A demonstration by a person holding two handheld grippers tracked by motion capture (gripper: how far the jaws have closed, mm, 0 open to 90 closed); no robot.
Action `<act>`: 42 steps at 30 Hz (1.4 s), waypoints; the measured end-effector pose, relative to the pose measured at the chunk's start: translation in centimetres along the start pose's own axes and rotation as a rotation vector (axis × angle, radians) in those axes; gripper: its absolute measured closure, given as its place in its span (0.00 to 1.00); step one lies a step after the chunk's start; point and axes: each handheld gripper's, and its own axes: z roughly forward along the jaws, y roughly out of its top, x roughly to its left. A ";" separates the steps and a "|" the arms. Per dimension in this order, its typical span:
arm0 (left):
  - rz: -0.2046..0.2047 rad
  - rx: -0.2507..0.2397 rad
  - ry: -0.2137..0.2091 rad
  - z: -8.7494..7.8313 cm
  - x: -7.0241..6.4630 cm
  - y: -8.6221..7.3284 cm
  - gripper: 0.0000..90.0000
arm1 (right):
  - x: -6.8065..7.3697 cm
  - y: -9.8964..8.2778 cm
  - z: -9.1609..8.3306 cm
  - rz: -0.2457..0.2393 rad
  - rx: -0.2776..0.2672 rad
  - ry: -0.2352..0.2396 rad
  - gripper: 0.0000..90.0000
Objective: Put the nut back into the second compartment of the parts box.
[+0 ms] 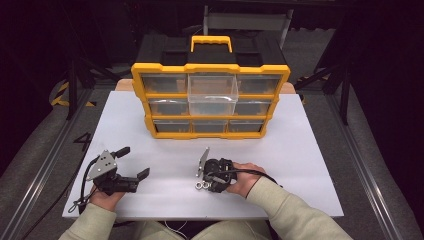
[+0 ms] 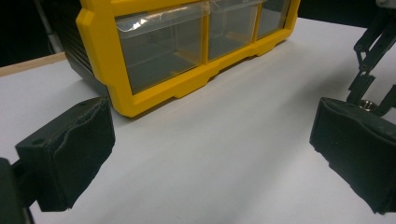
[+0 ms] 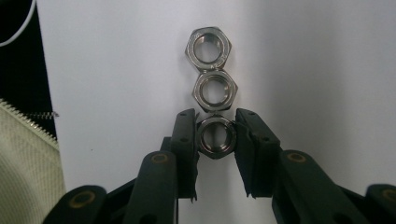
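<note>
Three steel hex nuts lie touching in a row on the white table [image 1: 300,150]. In the right gripper view my right gripper [image 3: 215,125] is shut on the nearest nut [image 3: 217,153], with a pad pressed on each side. The middle nut [image 3: 215,91] and the far nut [image 3: 208,47] lie free beyond it. From above, the right gripper [image 1: 201,181] points left over the nuts [image 1: 200,186] near the table's front. My left gripper [image 1: 134,162] rests at the front left, jaws wide apart and nothing between the pads [image 2: 70,149].
A yellow and black drawer organizer [image 1: 210,127] stands at the back of the table, its top middle clear drawer [image 1: 212,92] pulled out. It also fills the top of the left gripper view, organizer [image 2: 140,56], with the right gripper [image 2: 373,46] at the far right.
</note>
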 end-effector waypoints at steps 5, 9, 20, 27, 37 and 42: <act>0.000 -0.001 0.001 0.0 0.0 0.0 0.01 | 0.2 0.1 -2.0 -0.005 -0.018 -0.008 0.78; 0.000 0.002 0.002 0.1 0.0 0.0 0.01 | 0.4 0.3 -4.1 -0.013 -0.035 -0.023 0.78; -0.003 0.004 0.005 0.0 0.0 0.0 0.01 | 0.6 1.0 -7.9 -0.035 -0.040 -0.044 0.78; -0.003 0.005 0.005 0.0 0.0 0.0 0.01 | 0.7 1.8 -11.3 -0.054 -0.067 -0.058 0.78; -0.003 0.006 0.005 0.0 0.0 0.0 0.01 | 0.8 3.0 -15.4 -0.079 -0.070 -0.065 0.78; -0.005 0.006 0.006 0.1 0.0 0.0 0.01 | 0.8 3.8 -17.3 -0.092 -0.064 -0.073 0.78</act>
